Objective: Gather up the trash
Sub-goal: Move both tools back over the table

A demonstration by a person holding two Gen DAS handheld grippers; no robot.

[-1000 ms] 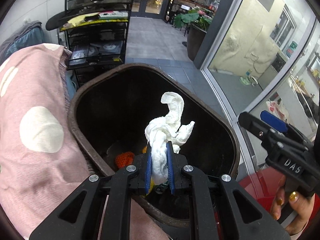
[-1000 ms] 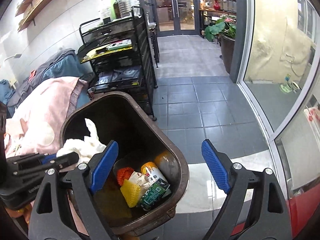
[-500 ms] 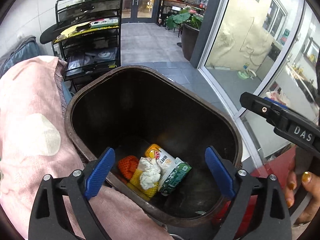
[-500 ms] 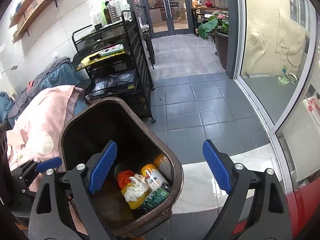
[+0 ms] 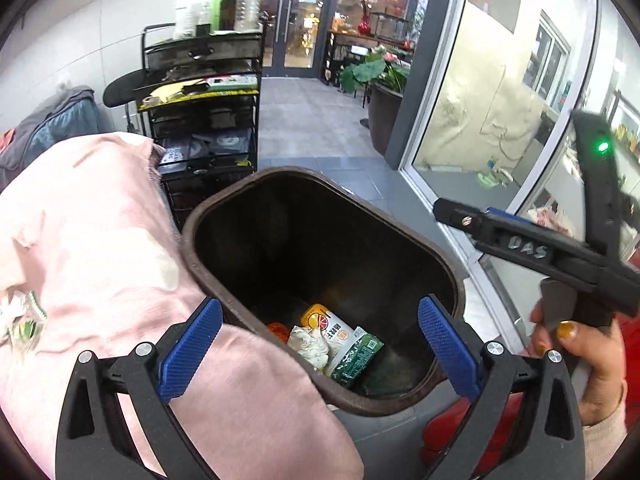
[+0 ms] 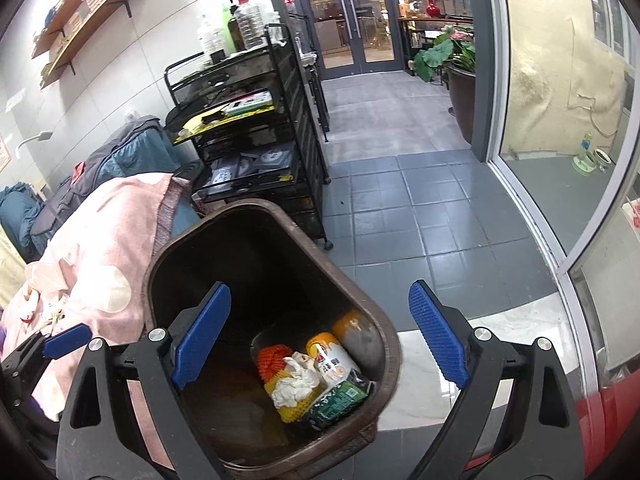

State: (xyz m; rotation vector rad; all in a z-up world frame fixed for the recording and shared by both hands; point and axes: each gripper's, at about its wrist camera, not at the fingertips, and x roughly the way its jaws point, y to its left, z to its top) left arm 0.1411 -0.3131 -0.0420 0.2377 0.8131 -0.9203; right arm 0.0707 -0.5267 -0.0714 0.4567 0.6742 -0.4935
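Note:
A brown trash bin (image 5: 224, 208) (image 6: 158, 264) stands on the floor below both grippers. At its bottom lie a crumpled white tissue (image 5: 310, 346) (image 6: 294, 386), an orange can (image 5: 324, 322) (image 6: 330, 354), a green carton (image 5: 358, 356) (image 6: 338, 402) and orange and yellow netting (image 6: 270, 360). My left gripper (image 5: 318, 354) is open and empty above the bin's near rim. My right gripper (image 6: 320, 338) is open and empty above the bin; it also shows at the right of the left wrist view (image 5: 520, 240).
A pink dotted blanket (image 5: 80, 260) (image 6: 92, 248) lies against the bin's left side. A black shelf cart (image 5: 200, 120) (image 6: 248, 136) stands behind it. Grey tiled floor (image 6: 420, 216) runs to glass doors; a glass wall (image 5: 480, 100) is at right.
My left gripper opened and let go of the white tissue, which dropped onto the trash in the bin. The left gripper then pulled back and up. The right gripper stayed open.

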